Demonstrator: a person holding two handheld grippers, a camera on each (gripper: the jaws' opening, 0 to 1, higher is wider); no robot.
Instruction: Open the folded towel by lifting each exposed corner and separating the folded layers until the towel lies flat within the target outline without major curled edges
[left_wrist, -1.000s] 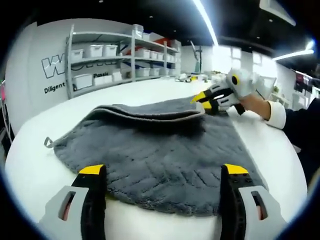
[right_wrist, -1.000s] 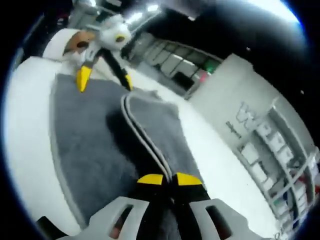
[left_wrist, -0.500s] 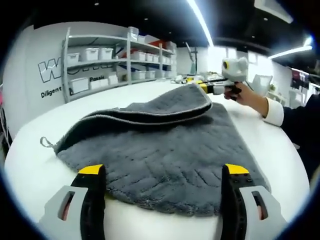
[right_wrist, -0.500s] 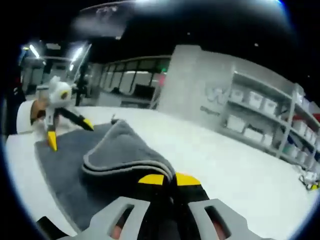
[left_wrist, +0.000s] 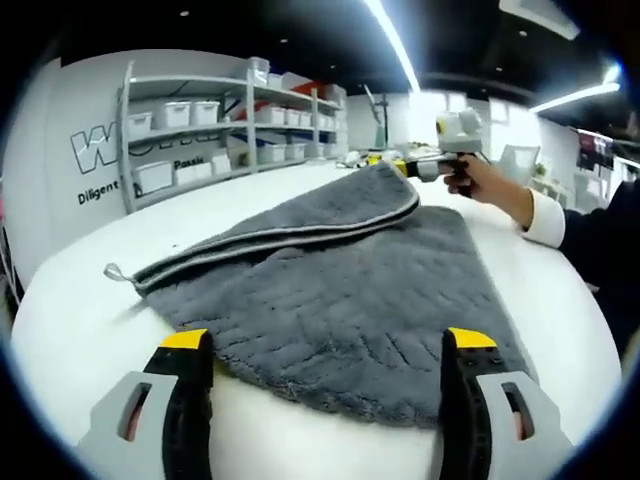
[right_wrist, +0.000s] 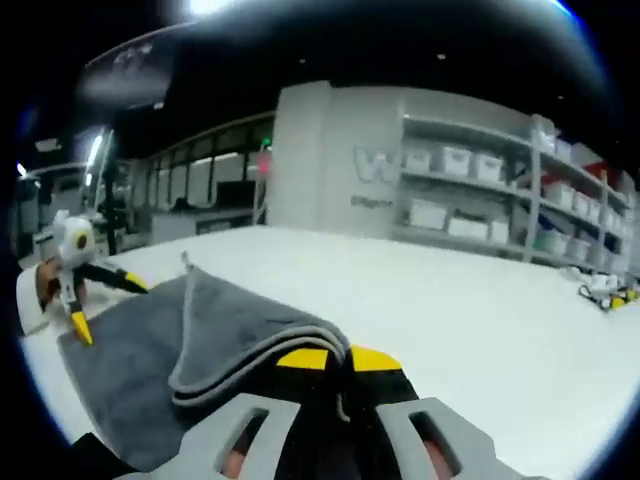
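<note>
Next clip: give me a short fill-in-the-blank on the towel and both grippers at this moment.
1. The right gripper is shut on a corner of the ____ towel.
2. The left gripper has its fingers ____.
3. The towel lies on a ____ table.
4. A small ____ sticks out from the towel's corner.

Missing words: grey; open; white; loop

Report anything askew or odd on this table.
The grey towel is half unfolded: its top layer is raised at one corner, clamped in the right gripper, leaving a curled double edge. The left gripper hovers open at the near edge.

Lab with bin-stocked shelves (left_wrist: 215, 115)
</note>
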